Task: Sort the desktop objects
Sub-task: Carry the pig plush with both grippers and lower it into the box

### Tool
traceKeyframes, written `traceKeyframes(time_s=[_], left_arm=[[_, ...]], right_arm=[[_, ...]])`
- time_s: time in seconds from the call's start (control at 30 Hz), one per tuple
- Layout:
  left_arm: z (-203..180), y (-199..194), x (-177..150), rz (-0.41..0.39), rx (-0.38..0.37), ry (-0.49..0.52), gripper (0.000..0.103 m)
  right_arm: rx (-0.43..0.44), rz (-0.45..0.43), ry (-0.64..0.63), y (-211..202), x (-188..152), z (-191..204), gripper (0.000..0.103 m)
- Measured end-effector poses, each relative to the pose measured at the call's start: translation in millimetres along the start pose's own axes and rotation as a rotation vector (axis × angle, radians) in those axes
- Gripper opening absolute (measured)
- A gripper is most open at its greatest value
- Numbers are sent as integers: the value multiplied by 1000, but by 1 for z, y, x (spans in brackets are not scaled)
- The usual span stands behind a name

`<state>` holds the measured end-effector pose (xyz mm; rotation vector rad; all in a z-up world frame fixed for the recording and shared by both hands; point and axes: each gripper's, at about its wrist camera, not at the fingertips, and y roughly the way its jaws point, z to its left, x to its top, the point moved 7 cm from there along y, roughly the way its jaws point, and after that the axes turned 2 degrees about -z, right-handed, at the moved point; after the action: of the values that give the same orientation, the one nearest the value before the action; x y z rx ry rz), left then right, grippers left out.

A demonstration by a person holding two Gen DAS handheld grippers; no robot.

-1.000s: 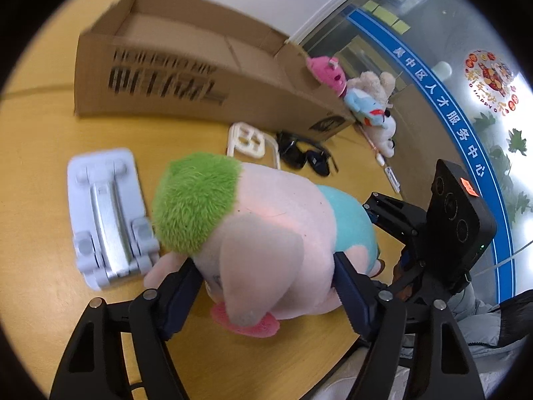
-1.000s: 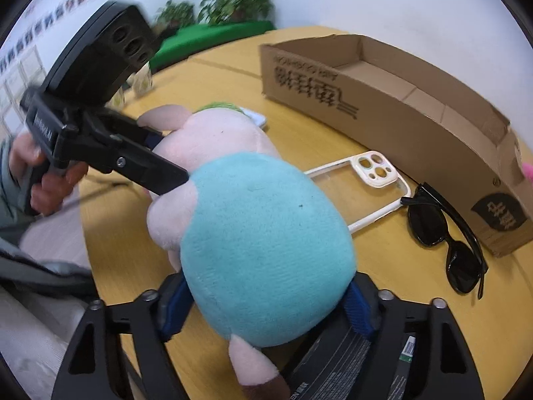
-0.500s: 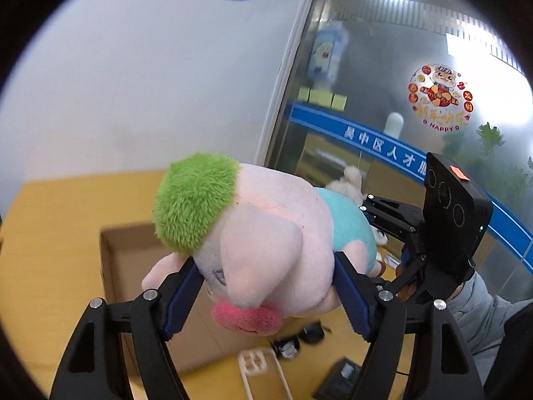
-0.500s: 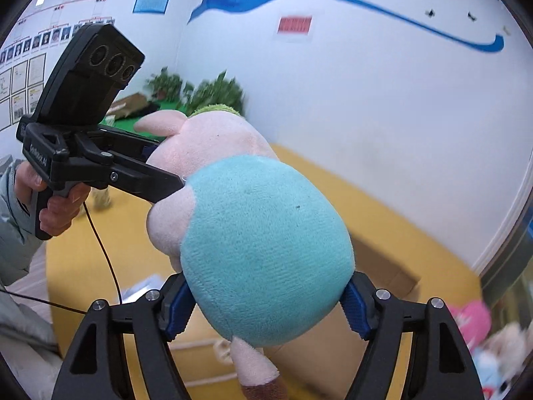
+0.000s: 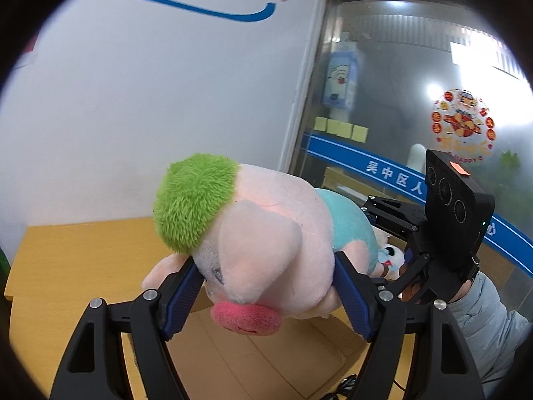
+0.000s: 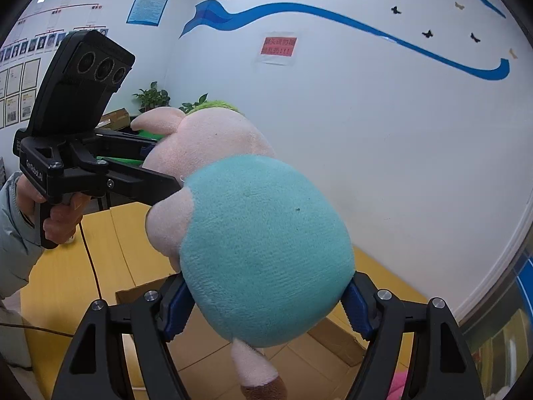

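Left tool [image 5: 269, 295] clamps the plush pig [image 5: 263, 246] at its head, blue pads pressed into both sides; right tool [image 6: 266, 303] clamps the same pig at its teal body [image 6: 266, 250]. Pig hangs in the air between both tools, above the open cardboard box [image 5: 266, 360] on the yellow bench [image 5: 83, 250], green hair tuft up

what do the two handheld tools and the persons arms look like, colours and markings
Both are matte black frames with silver pivot bolts and ribbed blue pads on the fingers. The left tool has a pistol handle, white lettering on its side and a black three-lens camera block. The right tool carries the same block, with an orange sticker. Sleeves are light grey-blue. A thin dark cable trails down.
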<state>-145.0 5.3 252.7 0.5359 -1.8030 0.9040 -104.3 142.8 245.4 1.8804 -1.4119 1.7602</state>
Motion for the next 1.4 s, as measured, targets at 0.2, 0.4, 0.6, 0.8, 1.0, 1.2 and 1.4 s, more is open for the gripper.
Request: traceKeyframes(time_s=[0.2,0.4,0.6,0.8,1.0,1.2,1.4], left_arm=[[65,39,-24,60,51,-112,76],[116,89,-70,166,106,-219,76],[154,137,-124,291,164,-308,76],[179,167,-174,428,266,-371,76],[192,181,-196,502,332,-430,74],[191,170,-201,522,322,-442,74],[187,153,-202,523,312,-437,74]], right_arm=[[88,46,1,68,-12,-16,74],[196,146,23,148,-54,-22,74],[280,243,127,223,-117,-22,74],[311,333,170,277,-172,-10,74],[250,410,161,305,-208,7,82],[190,432,196,312,-200,-12,92],[122,473,208,292,-204,-24,92]])
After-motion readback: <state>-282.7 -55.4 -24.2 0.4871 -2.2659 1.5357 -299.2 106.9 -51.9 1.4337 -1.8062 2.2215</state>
